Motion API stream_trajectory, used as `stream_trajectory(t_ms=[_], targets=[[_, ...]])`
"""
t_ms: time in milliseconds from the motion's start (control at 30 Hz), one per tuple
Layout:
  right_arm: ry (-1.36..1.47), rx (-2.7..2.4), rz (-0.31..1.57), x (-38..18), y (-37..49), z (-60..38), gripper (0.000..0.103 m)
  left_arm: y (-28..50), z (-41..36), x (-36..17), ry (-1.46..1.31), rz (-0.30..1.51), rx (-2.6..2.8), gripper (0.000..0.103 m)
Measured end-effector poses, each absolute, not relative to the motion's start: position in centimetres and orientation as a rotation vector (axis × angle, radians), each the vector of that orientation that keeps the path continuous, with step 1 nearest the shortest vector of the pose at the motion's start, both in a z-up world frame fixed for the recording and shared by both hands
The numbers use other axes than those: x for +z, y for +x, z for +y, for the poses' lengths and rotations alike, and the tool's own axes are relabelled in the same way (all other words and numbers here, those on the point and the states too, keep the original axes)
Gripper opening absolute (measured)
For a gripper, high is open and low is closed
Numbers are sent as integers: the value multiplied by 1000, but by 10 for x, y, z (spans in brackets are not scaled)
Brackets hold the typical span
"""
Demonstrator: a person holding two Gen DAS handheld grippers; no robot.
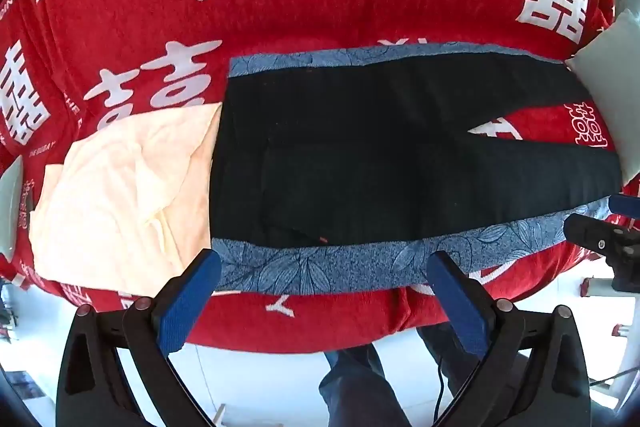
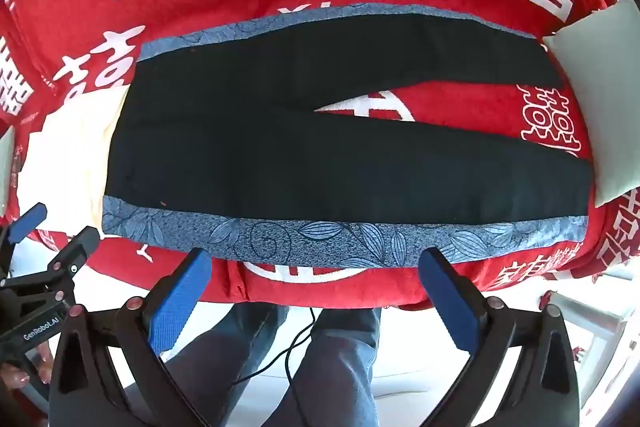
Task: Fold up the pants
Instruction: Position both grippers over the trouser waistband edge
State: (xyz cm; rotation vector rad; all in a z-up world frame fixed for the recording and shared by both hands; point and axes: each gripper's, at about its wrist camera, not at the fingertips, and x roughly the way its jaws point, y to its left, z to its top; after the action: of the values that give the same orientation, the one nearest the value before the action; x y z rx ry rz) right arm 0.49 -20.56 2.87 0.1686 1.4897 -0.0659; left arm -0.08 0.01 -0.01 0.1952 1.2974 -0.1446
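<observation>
Black pants (image 1: 360,155) with blue leaf-print side stripes lie flat on a red bed cover, waist to the left and legs spread apart to the right (image 2: 320,147). My left gripper (image 1: 324,263) hovers open above the near blue stripe by the waist, nothing between its blue pads. My right gripper (image 2: 316,261) also stands open above the near stripe, further along the leg, with nothing in it. In the right wrist view the left gripper (image 2: 52,227) shows at the left edge; the left wrist view catches the right gripper (image 1: 600,227) at its right edge.
A cream cloth (image 1: 120,187) lies beside the waist on the red cover (image 1: 280,7) with white characters. A pale pillow (image 2: 600,99) rests by the leg ends. A person's legs (image 2: 320,367) and a cable stand on the white floor at the bed's near edge.
</observation>
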Motion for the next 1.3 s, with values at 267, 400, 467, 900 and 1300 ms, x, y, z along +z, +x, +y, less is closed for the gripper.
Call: stream_trajectory(t_ms=[267, 400, 467, 900, 1300], targets=[[143, -81, 1477, 32, 0, -202, 103, -15, 18, 0, 129, 1320, -165, 103], [172, -46, 1475, 34, -4, -206, 103, -1, 6, 4, 110, 1379, -135, 103], [199, -42, 1462, 35, -4, -207, 103, 0, 6, 5, 106, 1384, -132, 103], [112, -71, 1518, 35, 3, -204, 103, 6, 0, 15, 164, 1351, -117, 103], [112, -81, 1529, 34, 7, -206, 103, 10, 1, 13, 169, 1357, -75, 103]])
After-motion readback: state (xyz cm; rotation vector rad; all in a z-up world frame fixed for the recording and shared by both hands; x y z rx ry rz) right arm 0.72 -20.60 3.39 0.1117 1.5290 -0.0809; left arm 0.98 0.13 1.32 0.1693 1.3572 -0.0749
